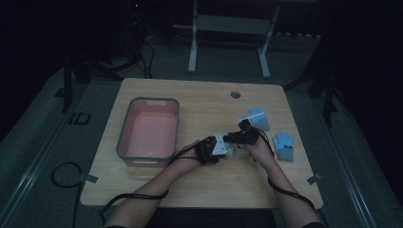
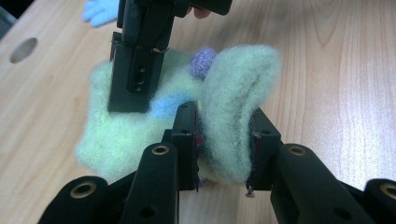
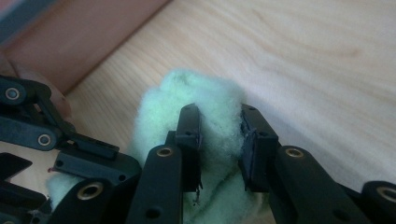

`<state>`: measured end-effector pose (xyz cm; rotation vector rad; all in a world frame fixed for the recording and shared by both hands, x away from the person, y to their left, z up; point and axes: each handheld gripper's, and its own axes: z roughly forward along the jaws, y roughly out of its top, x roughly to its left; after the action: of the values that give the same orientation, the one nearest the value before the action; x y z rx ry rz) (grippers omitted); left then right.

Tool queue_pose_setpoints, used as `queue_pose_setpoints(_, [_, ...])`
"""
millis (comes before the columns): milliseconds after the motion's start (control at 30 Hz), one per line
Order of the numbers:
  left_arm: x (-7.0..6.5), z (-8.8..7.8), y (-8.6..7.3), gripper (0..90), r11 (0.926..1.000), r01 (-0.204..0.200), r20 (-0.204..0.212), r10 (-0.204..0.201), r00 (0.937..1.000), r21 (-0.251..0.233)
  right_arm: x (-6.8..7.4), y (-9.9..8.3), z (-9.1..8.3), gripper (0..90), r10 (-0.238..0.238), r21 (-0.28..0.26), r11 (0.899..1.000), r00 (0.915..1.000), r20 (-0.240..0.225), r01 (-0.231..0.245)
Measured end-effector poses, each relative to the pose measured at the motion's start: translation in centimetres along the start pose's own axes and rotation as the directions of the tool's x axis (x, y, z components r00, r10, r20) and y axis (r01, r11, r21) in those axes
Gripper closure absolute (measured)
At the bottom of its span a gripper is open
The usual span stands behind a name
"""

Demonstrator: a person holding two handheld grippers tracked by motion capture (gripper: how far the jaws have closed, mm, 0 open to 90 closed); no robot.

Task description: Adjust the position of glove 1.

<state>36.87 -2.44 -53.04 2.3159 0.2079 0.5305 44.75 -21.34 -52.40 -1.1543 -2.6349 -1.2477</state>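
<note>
Both grippers clamped on one green glove [image 2: 233,107] mid-table, right of the pink bin [image 1: 124,137] — left gripper [image 2: 223,144] pinching the cuff, right gripper [image 3: 219,140] the other end. Risk: opposing pull stretches the fleece — slips free.

High view looks forward and down over my table [image 1: 199,95] from above — dim, so detail is probably limited. Both gripper views sit close, low to the wood, facing along their jaws. All three share the green fuzzy glove [image 2: 233,93] — mid-table.
</note>
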Motion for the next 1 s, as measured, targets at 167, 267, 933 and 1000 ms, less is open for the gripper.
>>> queue_pose_setpoints(167, [0.6,-1.4,0.7,70.9,0.9999,0.006,-0.002,-0.006,1.0000,-0.015,0.9,1.0,-0.9,72.2,-0.013,-0.029,1.000,0.9999,0.002,0.013])
queue_pose_setpoints(267, [0.5,-2.1,1.1,70.8,0.9999,0.006,-0.008,-0.006,1.0000,-0.012,1.4,1.5,-1.3,72.3,-0.025,-0.034,0.999,0.9997,0.002,0.025])
queue_pose_setpoints(933, [1.9,-5.3,3.5,71.0,0.9996,-0.026,-0.031,0.027,0.9992,0.003,3.4,4.3,-3.6,72.5,-0.069,-0.076,0.995,0.9976,0.003,0.069])
queue_pose_setpoints(1000, [2.4,-6.1,3.5,71.0,0.9995,-0.031,-0.032,0.031,0.9990,-0.004,3.7,4.9,-3.8,72.5,-0.065,-0.089,0.994,0.9978,-0.008,0.064])
